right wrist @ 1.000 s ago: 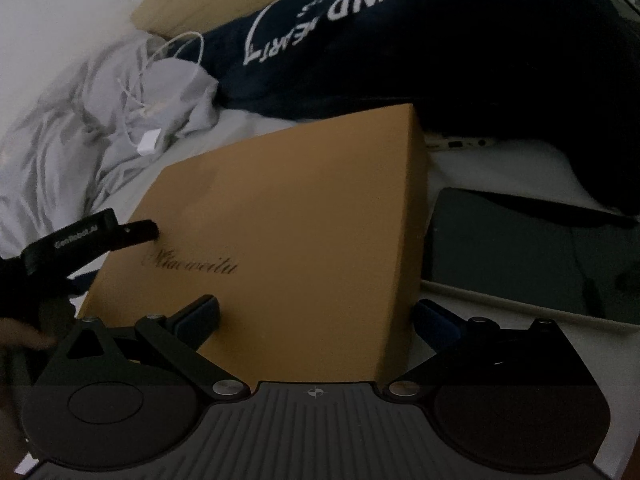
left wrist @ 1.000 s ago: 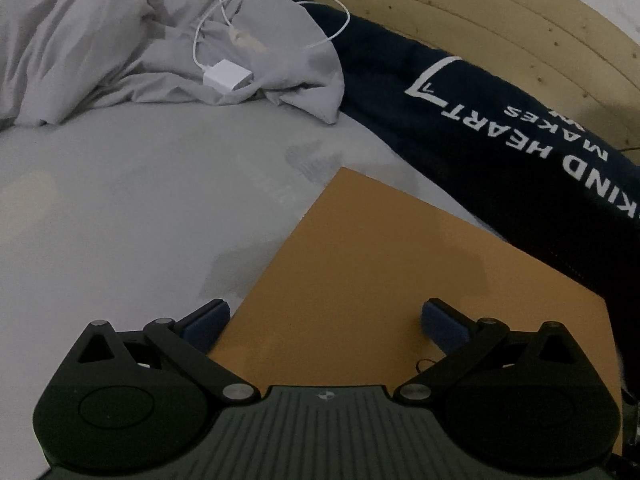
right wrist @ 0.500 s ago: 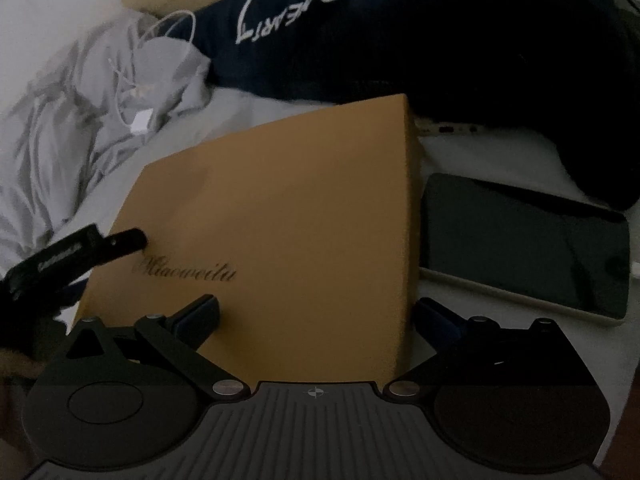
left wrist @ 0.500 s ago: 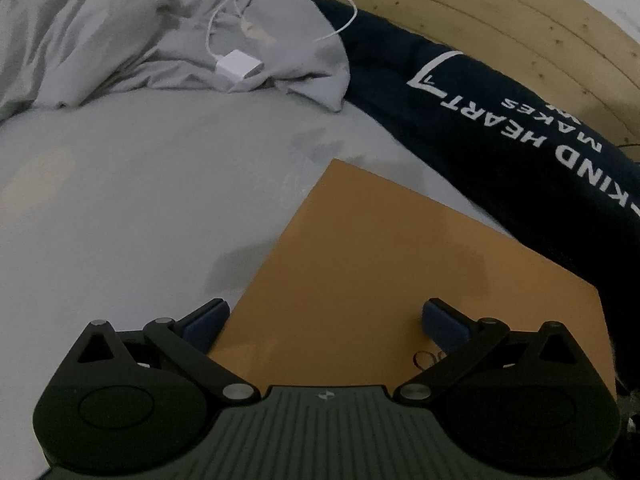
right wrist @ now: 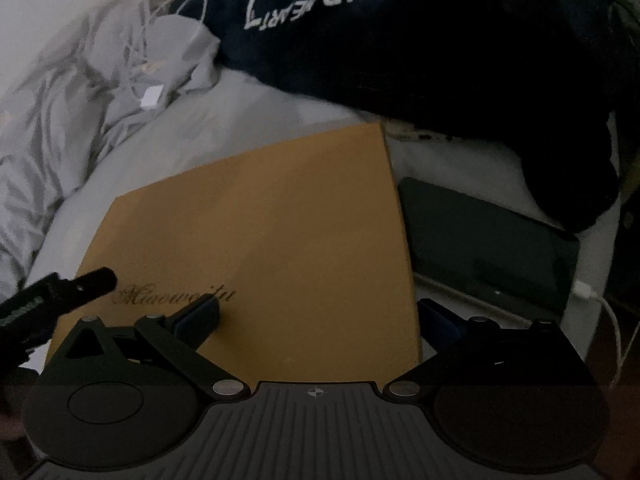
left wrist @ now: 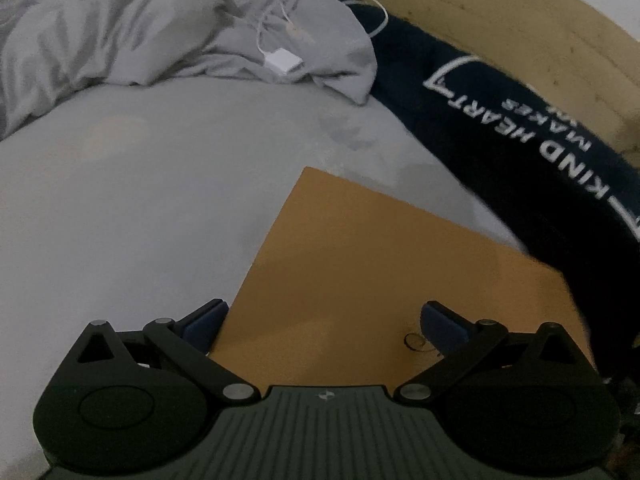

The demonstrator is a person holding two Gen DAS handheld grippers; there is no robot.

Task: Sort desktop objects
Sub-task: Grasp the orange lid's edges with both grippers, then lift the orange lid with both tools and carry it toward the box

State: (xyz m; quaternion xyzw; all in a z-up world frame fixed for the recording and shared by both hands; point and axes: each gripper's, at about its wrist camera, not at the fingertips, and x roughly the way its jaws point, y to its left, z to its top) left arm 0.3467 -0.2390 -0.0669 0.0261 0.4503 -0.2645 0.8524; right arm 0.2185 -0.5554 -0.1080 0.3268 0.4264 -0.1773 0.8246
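In the left wrist view the left gripper (left wrist: 322, 322) stands with its jaws wide apart and nothing held between them. Its left blue pad (left wrist: 204, 322) sits just off the near left edge of a flat tan box (left wrist: 384, 280), over the pale grey bedsheet (left wrist: 140, 200); its right pad is over the box lid, beside a small printed curl of script. Ahead and to the left of these tongs lies a crumpled grey cloth (left wrist: 140, 32), and on it a small white charger plug (left wrist: 284, 60) with its thin white cable looping away. Ahead and to the right runs a dark navy cushion (left wrist: 520, 152) printed with white letters that include "KIND HEART", and beyond it a pale wooden board (left wrist: 500, 20).

In the right wrist view the right gripper (right wrist: 320, 318) is also spread wide and grips nothing. Its left pad rests over the box lid (right wrist: 280, 232), right at the dark script wording printed there, while its right pad is just past the box's right edge. To the left of these tongs a black finger of the left gripper (right wrist: 76, 286) reaches to the box's left edge; whether it touches cannot be told. Just right of the box, ahead of the right pad, lies a dark tablet (right wrist: 488, 240) with a white cable plugged in at its near right corner. The navy cushion (right wrist: 400, 40) lies beyond both, overlapping the tablet's far corner.
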